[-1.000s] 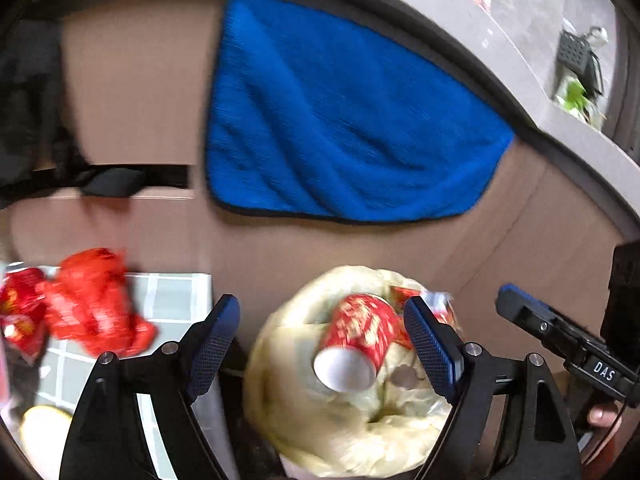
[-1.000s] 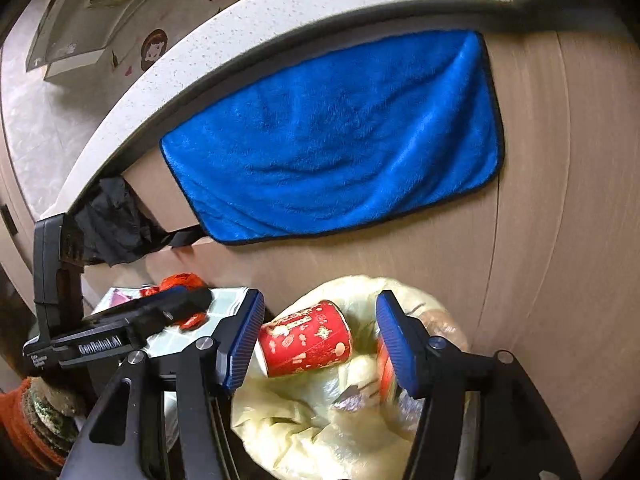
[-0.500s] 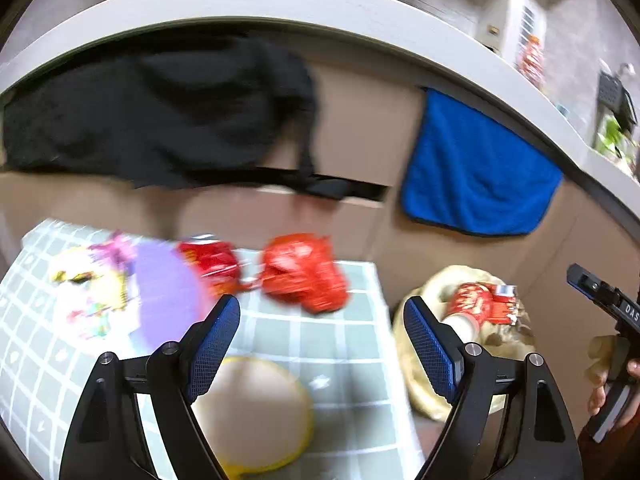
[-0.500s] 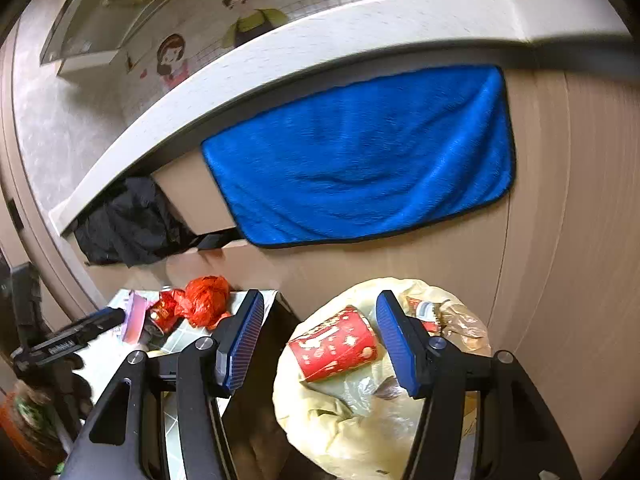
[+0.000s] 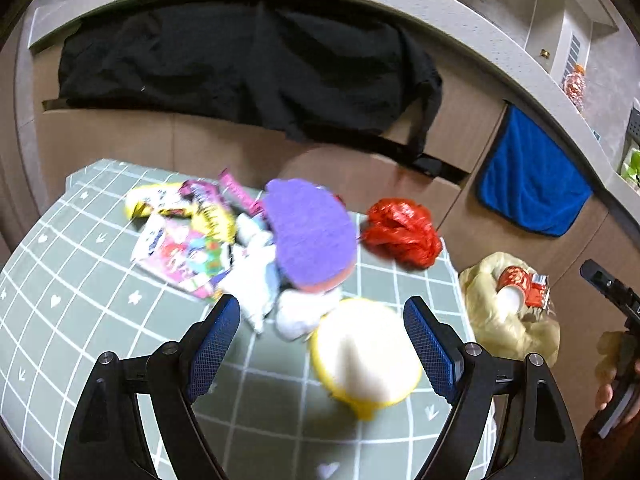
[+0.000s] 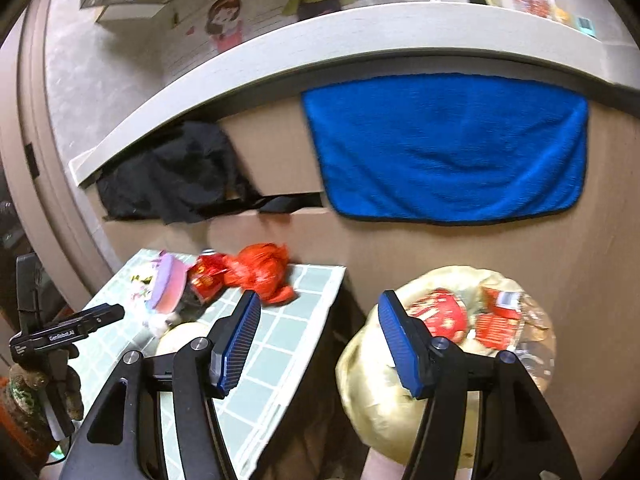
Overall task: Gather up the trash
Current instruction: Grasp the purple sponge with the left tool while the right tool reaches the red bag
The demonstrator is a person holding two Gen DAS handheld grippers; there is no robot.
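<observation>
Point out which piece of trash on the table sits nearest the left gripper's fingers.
The yellow-rimmed paper bowl: it lies between the open left gripper fingers, while the red plastic bag and snack wrappers lie farther back.

Blue towel [image 6: 448, 148] hangs flat on the brown cabinet front [image 6: 480, 248], right under the pale countertop [image 6: 280, 52]. Left of it a black cloth [image 5: 248, 64] is bunched up under the same ledge. Cartoon kid stickers [image 6: 224, 20] on the wall above. The desk [image 5: 80, 288] has a green grid cover.
</observation>
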